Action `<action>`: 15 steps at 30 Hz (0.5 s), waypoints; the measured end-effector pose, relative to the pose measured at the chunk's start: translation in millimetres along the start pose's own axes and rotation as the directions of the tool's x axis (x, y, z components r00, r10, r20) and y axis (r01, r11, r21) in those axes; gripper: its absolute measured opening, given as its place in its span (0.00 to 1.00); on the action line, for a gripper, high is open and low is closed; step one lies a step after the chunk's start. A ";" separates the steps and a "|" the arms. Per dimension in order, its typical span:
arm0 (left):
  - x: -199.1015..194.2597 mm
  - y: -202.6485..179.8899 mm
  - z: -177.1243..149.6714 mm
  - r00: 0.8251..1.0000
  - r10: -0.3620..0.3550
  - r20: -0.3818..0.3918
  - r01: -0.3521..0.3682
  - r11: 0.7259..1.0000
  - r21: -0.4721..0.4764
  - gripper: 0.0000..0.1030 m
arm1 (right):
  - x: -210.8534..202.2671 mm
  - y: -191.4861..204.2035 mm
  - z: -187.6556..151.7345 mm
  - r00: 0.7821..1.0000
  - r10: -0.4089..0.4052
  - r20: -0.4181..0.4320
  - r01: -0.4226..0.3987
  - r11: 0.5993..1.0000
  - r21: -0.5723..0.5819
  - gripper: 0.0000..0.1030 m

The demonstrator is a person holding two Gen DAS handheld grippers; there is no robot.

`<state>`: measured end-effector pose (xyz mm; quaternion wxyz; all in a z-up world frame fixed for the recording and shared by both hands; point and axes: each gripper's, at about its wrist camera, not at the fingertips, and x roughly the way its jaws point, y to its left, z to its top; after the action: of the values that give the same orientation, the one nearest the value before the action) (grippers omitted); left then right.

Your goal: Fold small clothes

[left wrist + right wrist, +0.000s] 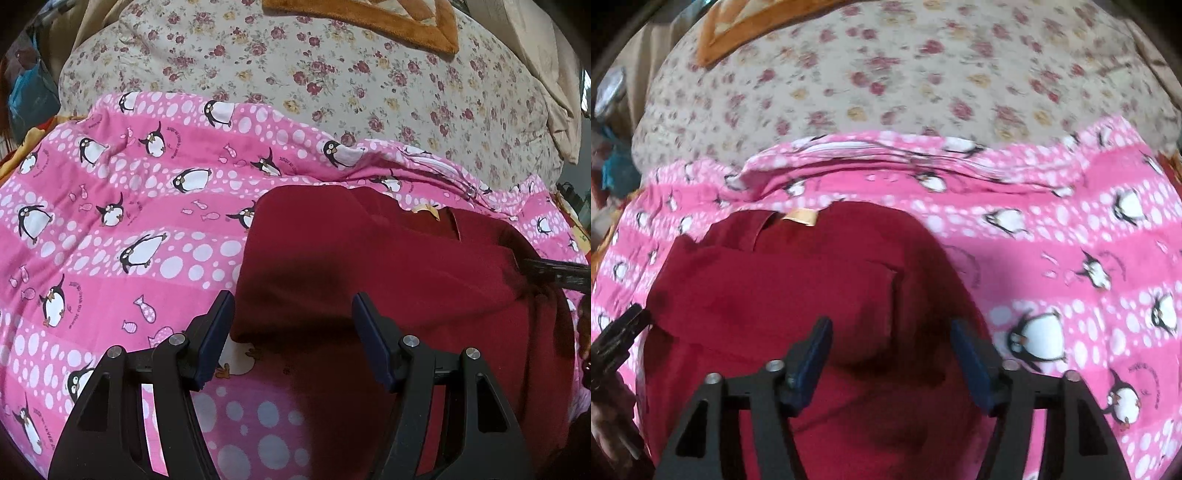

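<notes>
A dark red garment (369,258) lies partly folded on a pink penguin-print blanket (110,221). A yellow label (424,210) shows at its neck. My left gripper (293,310) is open and empty above the garment's left edge. The right gripper's tip (554,273) shows at the far right, at the cloth's edge. In the right wrist view the garment (794,288) fills the centre with its label (801,216) at the top. My right gripper (892,336) is open and empty above it. The left gripper (620,332) shows at the left edge.
A floral bedspread (332,74) lies beyond the pink blanket (1071,258). An orange-brown bordered cloth (369,22) rests at the far side. Beige fabric (546,74) hangs at the right. Blue clutter (26,92) sits off the bed at left.
</notes>
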<state>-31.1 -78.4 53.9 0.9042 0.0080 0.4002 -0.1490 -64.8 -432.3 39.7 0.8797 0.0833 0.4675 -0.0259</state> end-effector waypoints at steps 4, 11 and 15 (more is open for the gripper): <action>-2.0 4.7 1.5 1.000 0.015 0.009 -0.015 1.000 -0.007 0.64 | 29.7 20.5 8.8 0.995 -0.091 -0.042 0.087 0.993 -0.079 0.40; 1.1 19.3 7.3 0.999 0.035 0.010 -0.034 0.998 -0.058 0.64 | 15.8 6.7 13.8 0.973 -0.226 0.040 0.229 0.967 -0.114 0.03; 10.5 22.3 5.8 0.999 0.047 -0.021 -0.049 0.995 -0.081 0.64 | 23.5 -7.5 15.4 0.993 -0.117 -0.019 0.117 0.993 -0.028 0.03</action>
<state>-14.1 -60.7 47.9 0.9033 -0.0180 0.4142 -0.1107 -39.9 -441.6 27.9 0.8728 0.0442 0.4809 -0.0704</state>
